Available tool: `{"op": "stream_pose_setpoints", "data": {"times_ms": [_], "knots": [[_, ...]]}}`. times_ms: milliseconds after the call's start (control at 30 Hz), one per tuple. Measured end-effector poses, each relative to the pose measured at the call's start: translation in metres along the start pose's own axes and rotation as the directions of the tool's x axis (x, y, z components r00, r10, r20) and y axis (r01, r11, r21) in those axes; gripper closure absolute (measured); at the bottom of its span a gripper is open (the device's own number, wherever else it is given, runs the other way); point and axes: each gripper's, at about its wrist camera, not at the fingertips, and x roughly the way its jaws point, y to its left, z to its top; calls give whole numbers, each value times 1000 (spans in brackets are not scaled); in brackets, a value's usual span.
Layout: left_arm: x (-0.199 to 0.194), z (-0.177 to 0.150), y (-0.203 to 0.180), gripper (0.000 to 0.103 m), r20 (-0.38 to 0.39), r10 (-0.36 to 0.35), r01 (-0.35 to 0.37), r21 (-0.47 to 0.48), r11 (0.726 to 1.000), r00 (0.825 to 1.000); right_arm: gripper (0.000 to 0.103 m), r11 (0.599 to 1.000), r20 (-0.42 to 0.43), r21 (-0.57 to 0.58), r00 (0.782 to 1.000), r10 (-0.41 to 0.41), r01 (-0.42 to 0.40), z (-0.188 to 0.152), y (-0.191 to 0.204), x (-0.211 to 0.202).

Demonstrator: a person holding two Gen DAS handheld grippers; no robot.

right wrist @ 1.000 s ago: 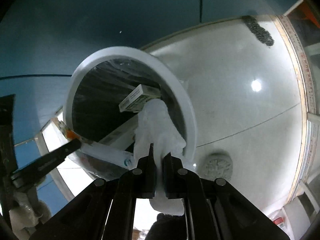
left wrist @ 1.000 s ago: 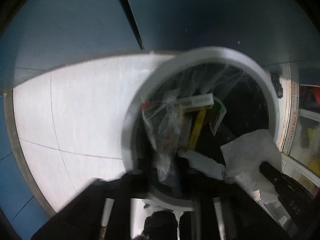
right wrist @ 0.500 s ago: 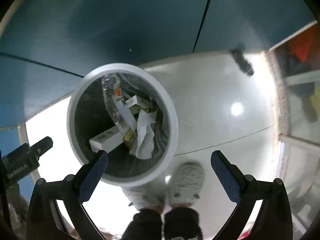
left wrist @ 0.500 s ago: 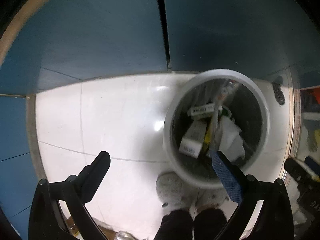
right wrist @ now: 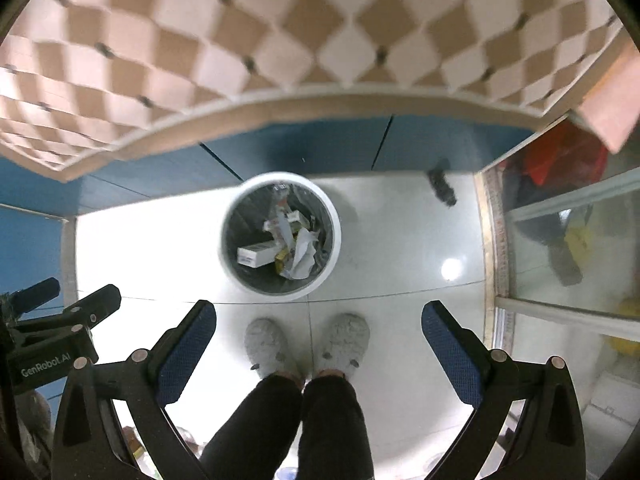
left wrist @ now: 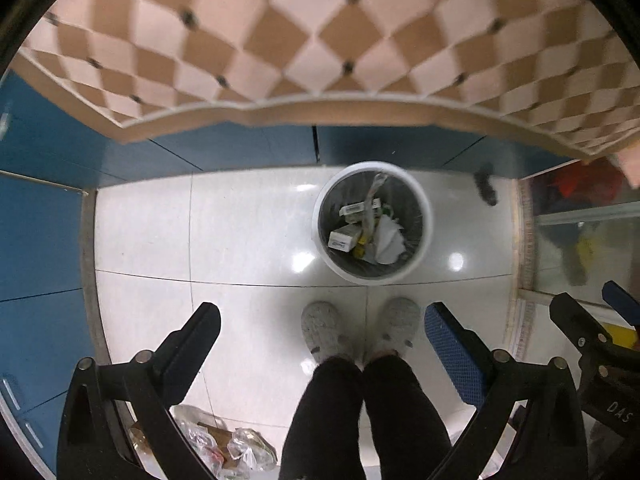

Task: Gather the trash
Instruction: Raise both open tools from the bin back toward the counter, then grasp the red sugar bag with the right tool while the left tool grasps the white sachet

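Note:
A white round trash bin [left wrist: 424, 236] with a dark liner stands on the white tiled floor below both grippers; it also shows in the right wrist view [right wrist: 335, 240]. Inside lie small cartons [left wrist: 343, 239], a clear plastic wrapper [left wrist: 370, 216] and crumpled white tissue [left wrist: 388, 242], which also shows in the right wrist view [right wrist: 302, 258]. My left gripper [left wrist: 322, 322] is open and empty, high above the floor. My right gripper [right wrist: 319, 320] is open and empty, at a similar height. More crumpled plastic trash [left wrist: 224, 446] lies on the floor at the lower left.
The person's grey slippers [left wrist: 324, 334] and dark trousers stand just in front of the bin. A checkered tabletop [left wrist: 320, 32] overhangs at the far side, above blue cabinet fronts [left wrist: 240, 148]. A glass-fronted cabinet [right wrist: 568, 240] is at the right. A dark object [right wrist: 442, 186] lies on the floor near it.
Both grippers opened and dropped the plastic wrapper and white tissue into the bin, then rose well above it. The tabletop has come into view.

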Motion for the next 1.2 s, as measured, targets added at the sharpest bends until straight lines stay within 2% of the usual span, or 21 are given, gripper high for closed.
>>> {"op": "stream_pose_setpoints", "data": {"times_ms": [200, 400, 533, 700, 833, 933, 1033, 1100, 1167, 1200], "knots": [[-91, -15, 4, 0, 56, -22, 22, -9, 1000, 998, 0, 999, 54, -7, 998, 38, -38, -8, 4, -115], [-164, -29, 11, 0, 121, -45, 46, -10, 999, 992, 0, 998, 97, -16, 994, 54, -53, -18, 4, -203], [-197, -31, 16, 0, 168, -55, 57, -4, 998, 984, 0, 998, 131, -35, 990, 50, -45, -19, 9, -247], [-230, -22, 16, 0, 234, -12, 16, -12, 1000, 972, 0, 996, 161, -52, 984, 81, -73, -14, 19, -276], [-258, 10, 10, 0, 322, 34, -26, -27, 999, 946, 0, 987, 206, -22, 966, 158, -157, 8, 11, -294], [-275, 49, -2, 0, 389, 72, -59, -43, 997, 918, 0, 973, 237, 54, 950, 206, -224, 38, -13, -305], [-281, 99, -15, 0, 419, 97, -79, -60, 995, 903, 0, 953, 290, 146, 932, 215, -265, 78, -53, -309], [-276, 141, -35, 0, 418, 106, -93, -50, 994, 902, 0, 951, 320, 201, 934, 162, -234, 116, -88, -308], [-270, 174, -53, 0, 394, 108, -99, -44, 994, 913, 0, 948, 335, 237, 933, 127, -214, 151, -118, -300], [-262, 200, -68, 0, 376, 100, -92, -38, 995, 921, 0, 948, 330, 266, 941, 80, -174, 179, -141, -290]]}}
